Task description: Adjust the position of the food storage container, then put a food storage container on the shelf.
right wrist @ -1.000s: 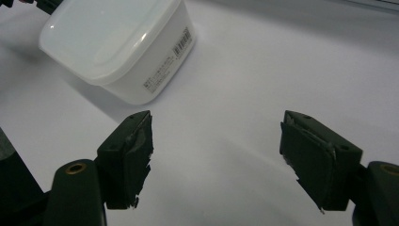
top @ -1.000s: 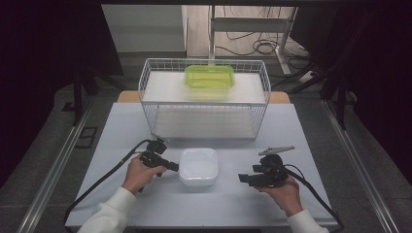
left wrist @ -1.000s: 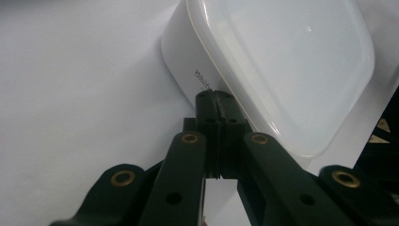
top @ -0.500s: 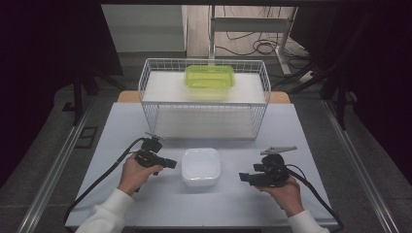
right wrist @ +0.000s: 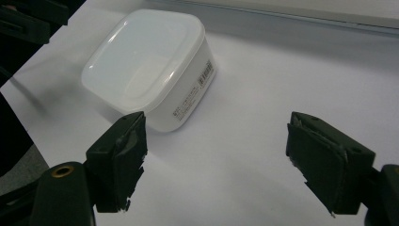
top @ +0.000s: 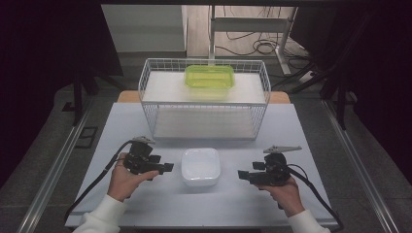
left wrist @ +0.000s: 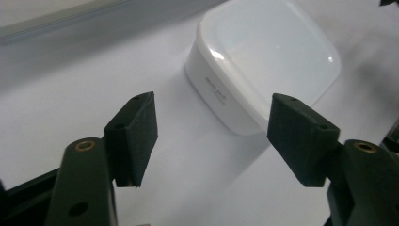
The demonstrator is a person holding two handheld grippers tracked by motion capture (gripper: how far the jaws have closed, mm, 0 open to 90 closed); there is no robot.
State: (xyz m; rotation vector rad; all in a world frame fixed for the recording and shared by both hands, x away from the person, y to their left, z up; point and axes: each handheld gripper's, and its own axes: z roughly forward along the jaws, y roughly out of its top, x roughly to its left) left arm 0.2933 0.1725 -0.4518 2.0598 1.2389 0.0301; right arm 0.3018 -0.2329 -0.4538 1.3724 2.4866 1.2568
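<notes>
- White lidded container [top: 200, 166] sits on the table [top: 301, 126], just in front of the wire basket [top: 204, 99]. Lid is on, box upright, nothing holding it.
- Left gripper [top: 167, 167]: just left of the container, jaws have just been opening, now spread wide with nothing between them. Pads clear of the box in the left gripper view [left wrist: 211, 162]; container [left wrist: 266, 61] lies ahead of them.
- Right gripper [top: 241, 174]: right of the container, apart from it, jaws wide and empty. Same in the right gripper view [right wrist: 214, 165], container [right wrist: 148, 63] ahead and to the left.
- Progress, my read: container looks set down and released, or not yet grasped. Either way no grip now.
- Green container [top: 210, 77] sits in the basket, at the back, well apart from the white one.
- Obstacles: basket front wall is close behind the container. Otherwise the table around it is bare.
</notes>
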